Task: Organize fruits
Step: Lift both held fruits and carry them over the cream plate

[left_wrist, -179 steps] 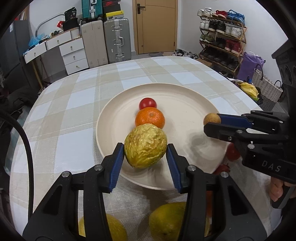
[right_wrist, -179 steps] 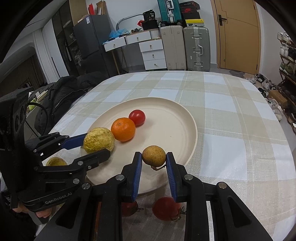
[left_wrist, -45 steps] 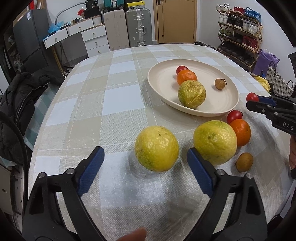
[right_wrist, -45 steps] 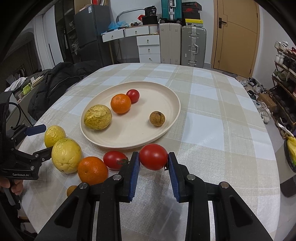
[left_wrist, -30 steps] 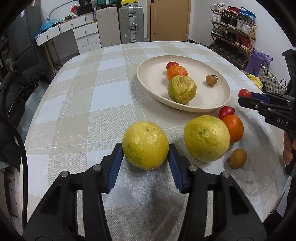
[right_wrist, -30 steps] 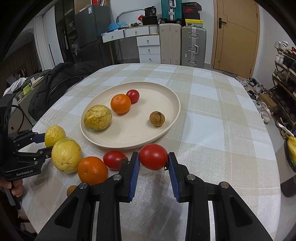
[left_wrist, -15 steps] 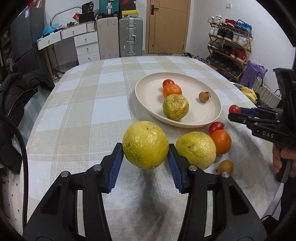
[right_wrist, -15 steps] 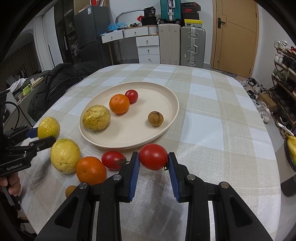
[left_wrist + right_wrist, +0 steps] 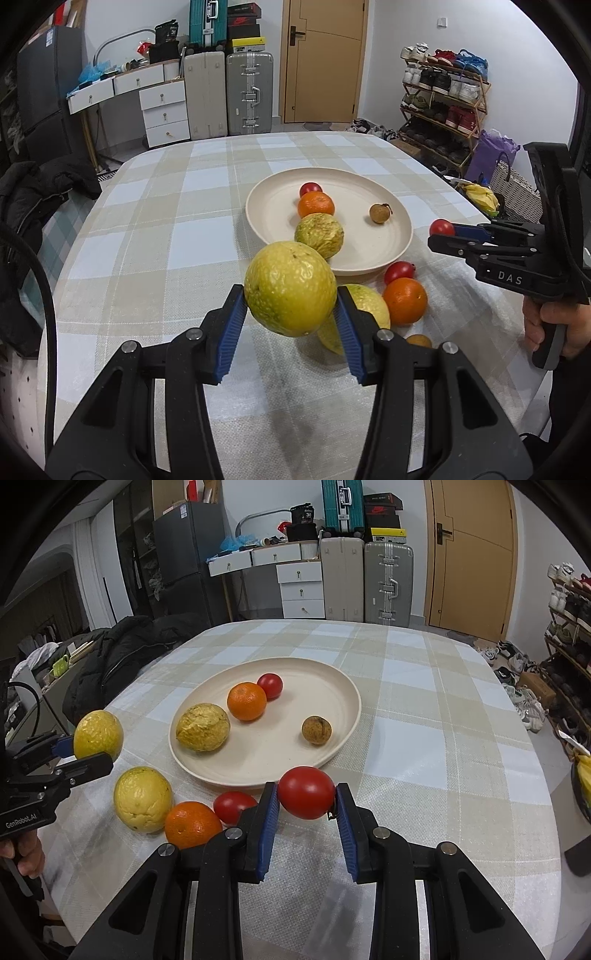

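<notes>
My left gripper (image 9: 290, 322) has its fingers (image 9: 231, 330) pressed against both sides of a yellow citrus (image 9: 290, 288), which I hold lifted above the tabletop (image 9: 155, 236), short of the plate (image 9: 273, 195). The fruit is close to round, its slightly longer axis running across the fingers, and a small dark dimple sits on its top face; I cannot tell whether that is the stem end. My right gripper (image 9: 305, 825) pinches a red tomato (image 9: 306, 792) between its blue pads, clear of the cloth just beside the plate's near rim; the tomato lies wider than tall, its long axis spanning from finger to finger, with a bit of dry stem poking out on the right side. On the plate sit a wrinkled yellow fruit (image 9: 202, 727), an orange (image 9: 246, 701), a small tomato (image 9: 270, 686) and a brown longan (image 9: 316, 730). On the cloth near the rim lie another yellow citrus (image 9: 142, 799), a second orange (image 9: 192, 824) and another tomato (image 9: 233, 805), bunched together.
</notes>
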`<action>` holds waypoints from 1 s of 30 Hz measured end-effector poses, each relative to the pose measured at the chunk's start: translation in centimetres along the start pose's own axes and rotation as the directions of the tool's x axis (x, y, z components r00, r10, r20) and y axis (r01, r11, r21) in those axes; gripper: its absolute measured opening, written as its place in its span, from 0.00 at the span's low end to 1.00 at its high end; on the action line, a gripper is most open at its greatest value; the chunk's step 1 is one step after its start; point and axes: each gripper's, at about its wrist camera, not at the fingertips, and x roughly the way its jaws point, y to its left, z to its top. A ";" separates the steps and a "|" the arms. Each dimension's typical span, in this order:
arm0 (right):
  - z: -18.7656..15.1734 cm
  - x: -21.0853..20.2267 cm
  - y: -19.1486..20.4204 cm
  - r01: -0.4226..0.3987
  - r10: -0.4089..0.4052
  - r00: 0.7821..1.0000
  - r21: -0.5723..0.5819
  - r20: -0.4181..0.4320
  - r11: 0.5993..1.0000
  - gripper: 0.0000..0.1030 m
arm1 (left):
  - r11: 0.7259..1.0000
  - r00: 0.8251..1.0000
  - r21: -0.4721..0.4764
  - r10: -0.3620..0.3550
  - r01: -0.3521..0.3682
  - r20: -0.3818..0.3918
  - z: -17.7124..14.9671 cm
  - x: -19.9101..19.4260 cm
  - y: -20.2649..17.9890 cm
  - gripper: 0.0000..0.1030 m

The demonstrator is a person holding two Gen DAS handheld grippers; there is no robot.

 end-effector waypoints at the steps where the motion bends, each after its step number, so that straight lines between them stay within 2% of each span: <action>1: 0.0 -0.1 0.0 -0.003 0.003 1.000 -0.002 0.004 1.000 0.31 | 1.000 1.000 0.005 -0.003 0.003 0.000 0.0 0.0 -0.2 0.44; 30: 0.5 -0.9 2.6 -0.075 0.078 0.995 -0.046 0.067 0.996 0.31 | 0.998 0.998 0.026 -0.055 0.055 0.023 2.3 1.2 -2.3 0.44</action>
